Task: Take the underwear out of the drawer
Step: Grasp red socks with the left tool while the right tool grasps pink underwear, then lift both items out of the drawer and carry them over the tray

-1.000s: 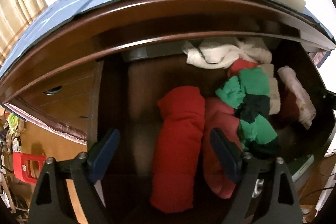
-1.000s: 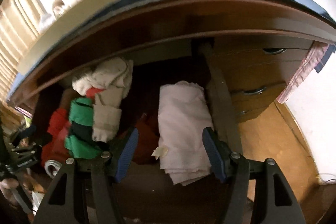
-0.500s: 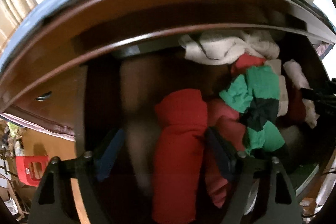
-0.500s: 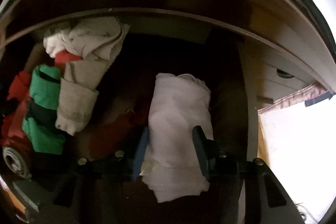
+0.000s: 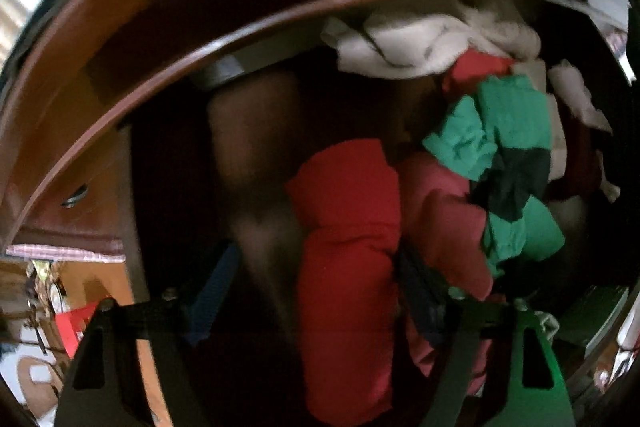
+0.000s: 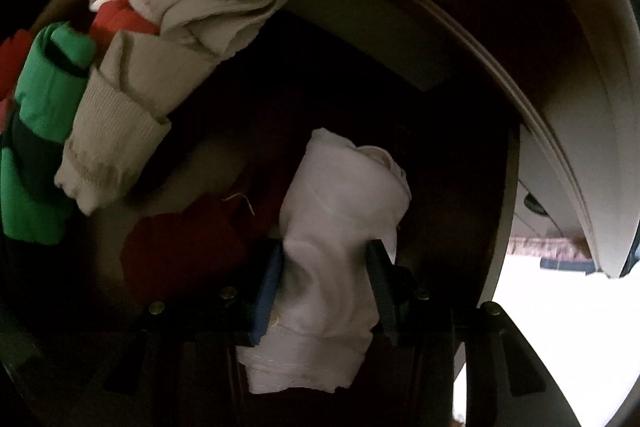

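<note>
Left view: your left gripper [image 5: 316, 291] has just been closing around the rolled bright-red cloth bundle [image 5: 346, 227] in the open wooden drawer [image 5: 168, 163], far pad still clear, so not yet grasping; its right finger may snag the pink-red roll [image 5: 444, 227] alongside. Right view: your right gripper [image 6: 324, 283] is clenched low on the rolled pale-pink underwear [image 6: 340, 227], whose free top could unroll or catch the drawer wall on lift.

One drawer [image 5: 248, 39], two tools, about eight rolled garments.

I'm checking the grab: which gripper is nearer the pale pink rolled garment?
Right. The right gripper is clamped around the pale pink rolled garment; the left gripper straddles the red roll.
</note>
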`<state>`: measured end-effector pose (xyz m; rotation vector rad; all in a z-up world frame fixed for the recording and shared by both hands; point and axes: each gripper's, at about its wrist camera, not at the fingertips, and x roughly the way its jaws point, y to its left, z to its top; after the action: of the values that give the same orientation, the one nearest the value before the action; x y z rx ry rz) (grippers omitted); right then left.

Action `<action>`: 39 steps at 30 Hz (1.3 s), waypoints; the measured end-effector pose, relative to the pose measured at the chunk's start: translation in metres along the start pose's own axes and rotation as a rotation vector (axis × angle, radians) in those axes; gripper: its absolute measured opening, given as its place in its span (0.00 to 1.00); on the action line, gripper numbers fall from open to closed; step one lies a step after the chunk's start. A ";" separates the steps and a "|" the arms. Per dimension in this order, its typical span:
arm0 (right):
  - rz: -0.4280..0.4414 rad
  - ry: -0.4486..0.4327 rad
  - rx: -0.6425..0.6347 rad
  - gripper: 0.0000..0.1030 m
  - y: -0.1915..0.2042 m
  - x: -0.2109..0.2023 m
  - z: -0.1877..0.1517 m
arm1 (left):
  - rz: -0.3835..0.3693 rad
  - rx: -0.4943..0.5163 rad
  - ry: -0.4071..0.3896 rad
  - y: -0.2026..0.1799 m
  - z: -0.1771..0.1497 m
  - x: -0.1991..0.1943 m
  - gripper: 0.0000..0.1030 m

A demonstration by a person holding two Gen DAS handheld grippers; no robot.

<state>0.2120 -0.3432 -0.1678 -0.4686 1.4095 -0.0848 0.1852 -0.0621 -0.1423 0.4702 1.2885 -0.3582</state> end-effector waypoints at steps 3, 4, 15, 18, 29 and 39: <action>0.050 -0.016 -0.018 0.23 0.004 -0.001 -0.005 | 0.012 0.021 -0.010 -0.003 0.002 0.001 0.58; 0.098 -0.014 0.013 0.20 -0.003 -0.003 -0.002 | 0.018 0.008 -0.027 0.001 0.002 -0.001 0.53; 0.536 -0.307 0.483 0.14 -0.082 -0.037 -0.054 | -0.199 -0.200 -0.205 0.040 -0.018 -0.036 0.30; 0.581 -0.361 0.540 0.13 -0.092 -0.050 -0.061 | -0.240 -0.229 -0.256 0.042 -0.021 -0.049 0.30; 0.695 -0.467 0.518 0.13 -0.077 -0.077 -0.057 | -0.248 -0.220 -0.357 0.040 -0.021 -0.083 0.30; 0.662 -0.593 0.486 0.12 -0.060 -0.129 -0.054 | -0.235 -0.246 -0.485 0.053 -0.033 -0.118 0.29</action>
<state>0.1507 -0.3690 -0.0310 0.3680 0.8533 0.2302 0.1554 -0.0006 -0.0273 0.0142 0.8965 -0.4699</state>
